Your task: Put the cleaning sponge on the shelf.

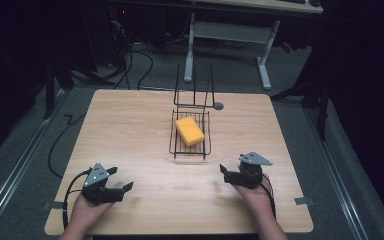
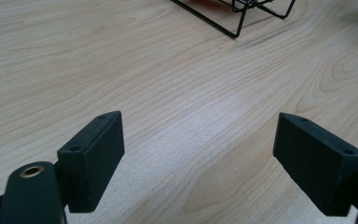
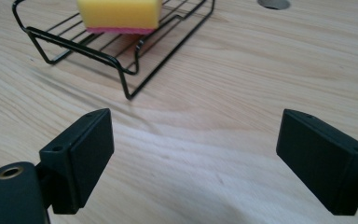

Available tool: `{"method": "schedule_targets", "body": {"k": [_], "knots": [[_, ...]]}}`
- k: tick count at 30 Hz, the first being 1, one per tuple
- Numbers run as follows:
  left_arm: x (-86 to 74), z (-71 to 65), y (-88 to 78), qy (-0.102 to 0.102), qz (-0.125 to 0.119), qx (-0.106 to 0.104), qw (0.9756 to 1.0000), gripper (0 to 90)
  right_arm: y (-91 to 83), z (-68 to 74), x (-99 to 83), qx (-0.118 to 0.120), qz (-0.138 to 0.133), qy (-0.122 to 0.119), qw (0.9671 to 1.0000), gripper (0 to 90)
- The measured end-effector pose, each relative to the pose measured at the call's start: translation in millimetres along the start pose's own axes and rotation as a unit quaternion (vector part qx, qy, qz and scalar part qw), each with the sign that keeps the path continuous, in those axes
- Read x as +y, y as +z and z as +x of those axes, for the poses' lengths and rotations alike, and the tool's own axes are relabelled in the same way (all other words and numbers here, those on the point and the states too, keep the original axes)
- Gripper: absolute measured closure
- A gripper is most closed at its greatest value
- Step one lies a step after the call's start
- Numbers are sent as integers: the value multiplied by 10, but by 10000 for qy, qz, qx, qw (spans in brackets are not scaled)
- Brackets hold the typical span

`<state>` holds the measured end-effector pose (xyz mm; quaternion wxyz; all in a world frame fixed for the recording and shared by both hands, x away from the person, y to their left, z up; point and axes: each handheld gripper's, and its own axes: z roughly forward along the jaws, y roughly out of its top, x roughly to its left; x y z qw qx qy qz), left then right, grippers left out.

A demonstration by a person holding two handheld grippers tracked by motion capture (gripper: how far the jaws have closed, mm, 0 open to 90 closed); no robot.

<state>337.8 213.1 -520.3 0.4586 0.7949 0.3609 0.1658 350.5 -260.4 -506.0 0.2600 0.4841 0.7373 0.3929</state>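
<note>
A yellow sponge [image 1: 189,130] lies inside a black wire rack [image 1: 190,147] near the middle of the wooden table [image 1: 130,130]. The sponge is a rectangular block, bright yellow on top and along its sides, and the right gripper view shows a thin pink-red layer along its underside where it meets the wires. It lies flat and a little askew to the rack's edges, toward the far half of the tray. The rack is a shallow tray of thin parallel bars with a low raised rim, and taller upright wire loops rise at its far end.

The left gripper [image 1: 120,179] rests low over the table, held in the person's left hand [image 1: 86,210], its jaws spread wide with bare wood between them. The sponge sits ahead of it and off to its right, well apart; in the left gripper view, a corner of the rack shows at the top.

The right gripper [image 1: 223,169] is held in the right hand [image 1: 254,194], its jaws also spread wide and holding nothing. The rack and sponge lie ahead of it and to its left, near but not touching.
</note>
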Motion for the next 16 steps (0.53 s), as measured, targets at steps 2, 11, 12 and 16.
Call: {"method": "schedule_targets", "body": {"k": [2,11,12,16], "knots": [[-6,0,6,-14,8,6,10000,171,-80,-52,-84,-78,-54,28,10000,113],[7,-42,26,12,29,59,10000,170,-442,-343,-444,-175,-167,333,9992,110],[7,-42,26,12,29,59,10000,170,-451,-359,-449,-172,-165,380,9990,108],[12,-48,41,22,37,69,10000,170,-449,-379,-440,-229,-252,406,9986,102]]}}
